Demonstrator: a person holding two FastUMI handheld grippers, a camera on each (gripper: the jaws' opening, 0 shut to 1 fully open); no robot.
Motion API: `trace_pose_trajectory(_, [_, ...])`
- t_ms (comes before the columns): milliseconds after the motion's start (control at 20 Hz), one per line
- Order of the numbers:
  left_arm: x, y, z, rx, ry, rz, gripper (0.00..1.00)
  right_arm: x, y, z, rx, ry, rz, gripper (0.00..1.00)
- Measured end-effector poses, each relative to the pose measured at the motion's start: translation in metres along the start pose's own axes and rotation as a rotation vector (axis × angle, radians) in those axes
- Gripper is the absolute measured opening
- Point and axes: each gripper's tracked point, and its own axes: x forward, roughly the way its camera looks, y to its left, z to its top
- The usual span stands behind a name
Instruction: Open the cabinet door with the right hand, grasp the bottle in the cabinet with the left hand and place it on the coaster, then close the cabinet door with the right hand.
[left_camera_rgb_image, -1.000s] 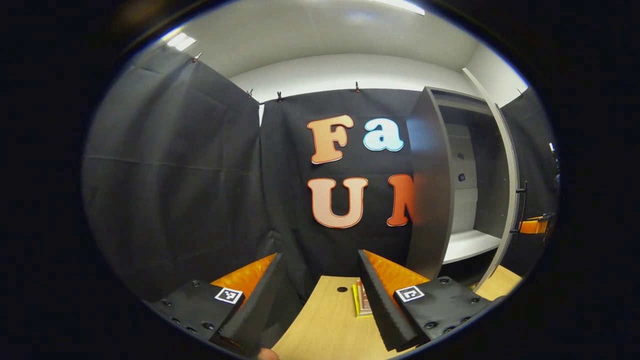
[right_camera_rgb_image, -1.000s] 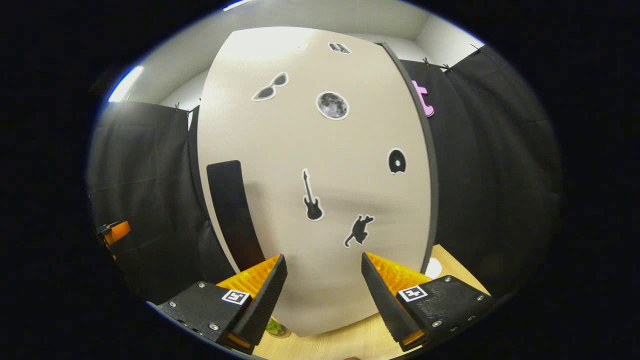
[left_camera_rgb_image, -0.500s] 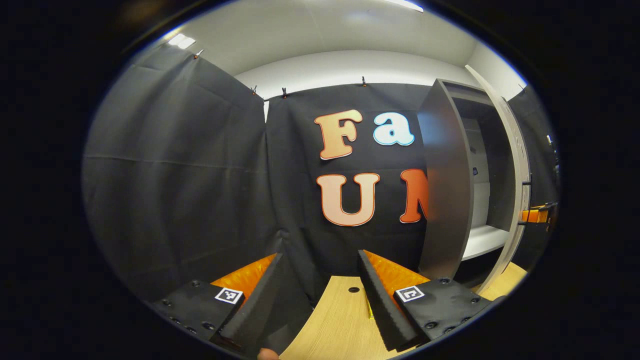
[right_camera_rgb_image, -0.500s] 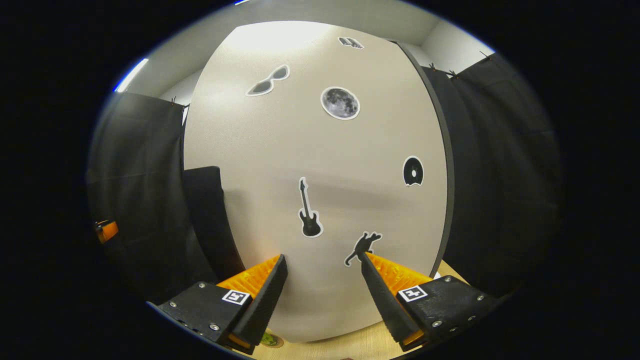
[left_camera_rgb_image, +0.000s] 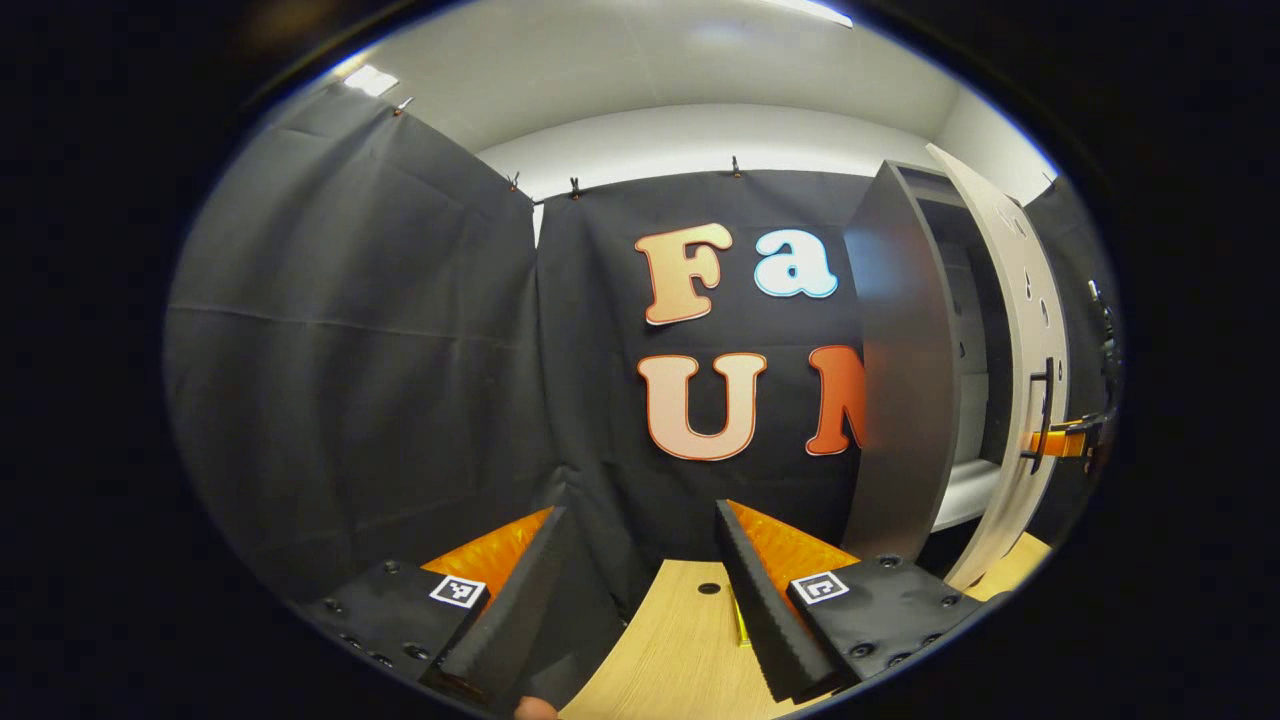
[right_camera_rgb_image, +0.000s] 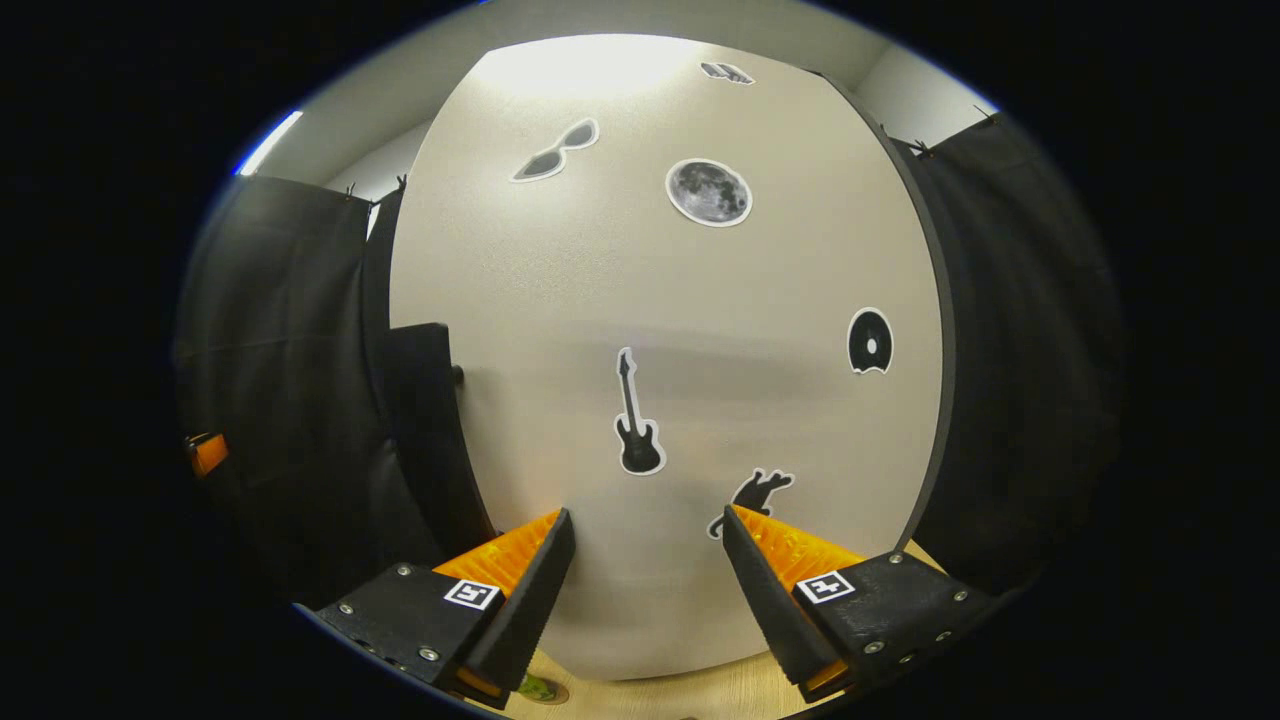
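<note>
In the left gripper view, the left gripper (left_camera_rgb_image: 636, 520) is low above the wooden tabletop (left_camera_rgb_image: 680, 650), and its jaws are wide apart with nothing between them. A small dark hole (left_camera_rgb_image: 708, 589) is in the tabletop between the fingers, and just beside the right finger a thin yellow edge (left_camera_rgb_image: 741, 628) shows; I cannot tell what it belongs to. Farther right stands the grey cabinet (left_camera_rgb_image: 900, 380), and its pale cabinet door (left_camera_rgb_image: 1020, 330) is only a little open, so a narrow strip of the inside and a white shelf (left_camera_rgb_image: 962, 492) are visible. A black handle (left_camera_rgb_image: 1043, 405) sits on the door, and an orange gripper part (left_camera_rgb_image: 1062, 440) is just beside it. In the right gripper view, the right gripper (right_camera_rgb_image: 645, 525) faces the front of the cabinet door (right_camera_rgb_image: 560, 320) from near, with jaws wide and empty. Stickers are on the door: sunglasses (right_camera_rgb_image: 556, 150), a moon (right_camera_rgb_image: 709, 192), a guitar (right_camera_rgb_image: 635, 420), a cat (right_camera_rgb_image: 752, 495) and a disc (right_camera_rgb_image: 870, 342). At the bottom left, under the finger, a small green thing (right_camera_rgb_image: 537, 687) stands on a round base; it may be the bottle on the coaster, but I cannot tell.
</note>
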Motion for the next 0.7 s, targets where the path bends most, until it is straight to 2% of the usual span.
trace_pose_trajectory(400, [0.005,0.014,-0.012,0.006,0.018,0.048,0.94,0.009,0.008,-0.001,0.009,0.007,0.003,0.92])
trace_pose_trajectory(700, [0.014,0.016,-0.017,0.005,0.025,0.045,0.94,0.01,0.009,-0.002,-0.019,0.007,-0.043,0.92])
